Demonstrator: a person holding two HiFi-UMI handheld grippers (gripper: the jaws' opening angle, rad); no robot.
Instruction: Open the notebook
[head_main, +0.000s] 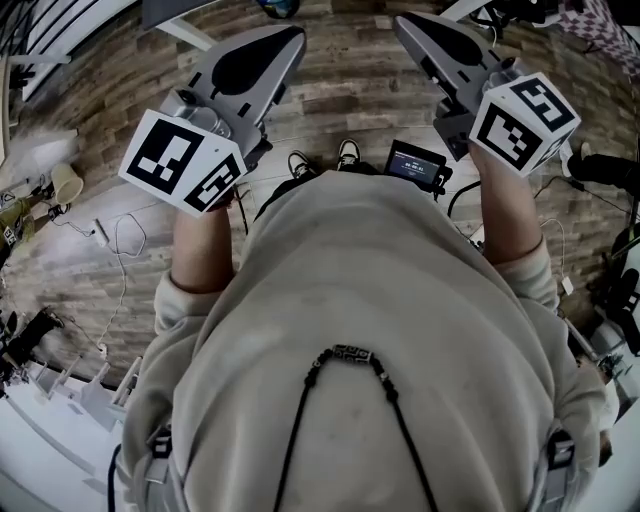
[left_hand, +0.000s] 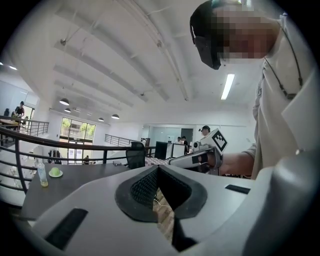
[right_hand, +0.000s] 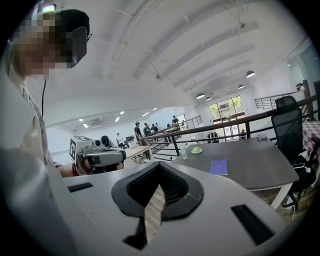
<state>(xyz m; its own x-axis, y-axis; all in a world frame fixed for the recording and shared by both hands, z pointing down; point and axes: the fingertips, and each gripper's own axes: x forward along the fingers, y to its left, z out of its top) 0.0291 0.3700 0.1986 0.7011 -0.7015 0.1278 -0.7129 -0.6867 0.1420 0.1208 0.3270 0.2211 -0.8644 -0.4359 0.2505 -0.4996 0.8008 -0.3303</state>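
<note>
Right gripper view: right gripper (right_hand: 160, 169), jaws closed, nothing between them. Left gripper (left_hand: 158, 169), jaws likewise closed, nothing held. Purple notebook (right_hand: 218, 167), cover shut, lies flat on grey table (right_hand: 260, 165) near its front edge, well apart from both grippers.

A grey table (right_hand: 260, 167) holds a purple notebook (right_hand: 218, 167), a bottle (right_hand: 184, 152) and a saucer (right_hand: 196, 150).
</note>
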